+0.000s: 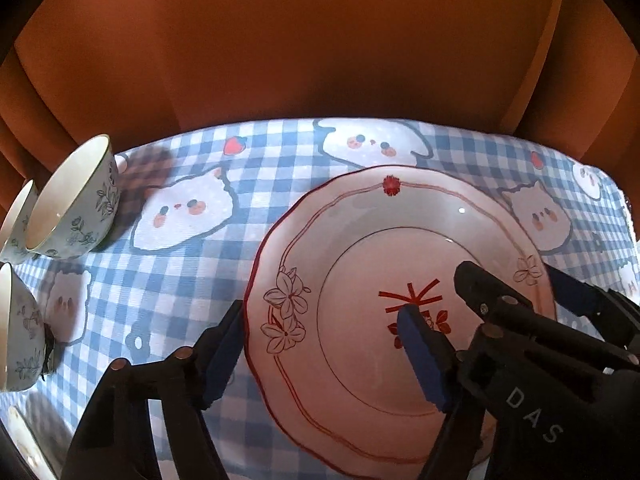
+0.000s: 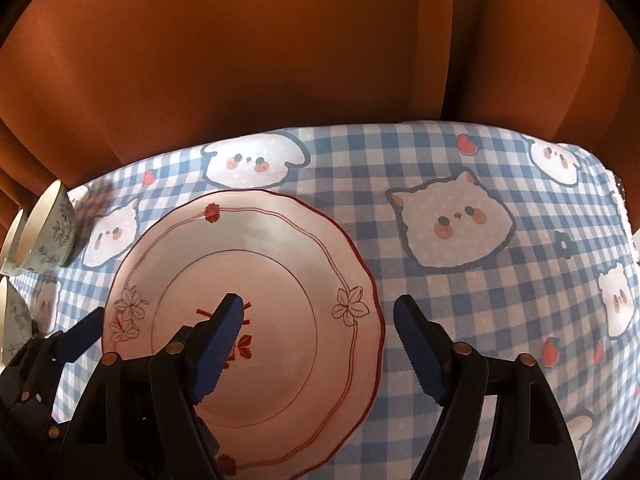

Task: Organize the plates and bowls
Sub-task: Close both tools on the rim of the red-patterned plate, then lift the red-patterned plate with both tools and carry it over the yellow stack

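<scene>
**Mia:** Plate (image 1: 400, 300) first! Where does it sit?

**Ben:** It lies flat on the checked tablecloth (image 1: 192, 288), the blue and white one with animal faces. It is pink with a wavy red rim, line flowers and a red mark in the middle.

**Mia:** What do the tongs do?

**Ben:** The left gripper (image 1: 320, 356) stands spread. One blue pad is over the cloth just outside the plate's left rim. The other blue pad is over the middle of the plate. The rim sits between them, and no pad presses it.

**Mia:** And the other one?

**Ben:** The right gripper (image 2: 316, 352) is spread too, the same way round the right rim. One pad is over the plate, one over the cloth. It pinches nothing.

**Mia:** What else?

**Ben:** Three flowered bowls (image 1: 76, 204) stand far left, well apart from the plate. An orange curtain (image 1: 280, 48) hangs behind the table.
</scene>
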A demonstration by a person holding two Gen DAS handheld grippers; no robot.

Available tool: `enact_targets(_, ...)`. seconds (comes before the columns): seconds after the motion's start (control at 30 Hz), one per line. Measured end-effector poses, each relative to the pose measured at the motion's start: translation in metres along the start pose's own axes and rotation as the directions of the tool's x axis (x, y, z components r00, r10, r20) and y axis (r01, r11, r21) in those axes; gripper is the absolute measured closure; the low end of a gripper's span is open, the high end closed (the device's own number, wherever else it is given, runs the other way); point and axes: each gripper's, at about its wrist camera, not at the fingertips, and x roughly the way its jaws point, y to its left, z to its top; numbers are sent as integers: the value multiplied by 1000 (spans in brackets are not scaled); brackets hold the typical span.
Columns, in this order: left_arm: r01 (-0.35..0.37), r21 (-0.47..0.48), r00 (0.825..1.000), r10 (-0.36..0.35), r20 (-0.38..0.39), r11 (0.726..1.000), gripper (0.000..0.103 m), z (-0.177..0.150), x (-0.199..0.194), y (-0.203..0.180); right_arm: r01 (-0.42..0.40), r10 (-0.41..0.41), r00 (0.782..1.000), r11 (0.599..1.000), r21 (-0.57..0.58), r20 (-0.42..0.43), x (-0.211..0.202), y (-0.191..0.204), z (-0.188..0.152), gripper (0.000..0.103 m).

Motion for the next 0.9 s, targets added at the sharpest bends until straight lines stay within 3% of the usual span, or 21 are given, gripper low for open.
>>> enact_targets(0.4, 13, 1, 999, -13, -41, 1000, 29, -10, -10, 3, -12, 12, 1000, 1000, 21, -18, -9, -1, -7, 35)
enact_targets(0.9, 17, 14, 993, -15, -119, 1000, 29, -100, -49, 25, -41, 45, 994, 999, 35, -102, -55, 18, -90, 36)
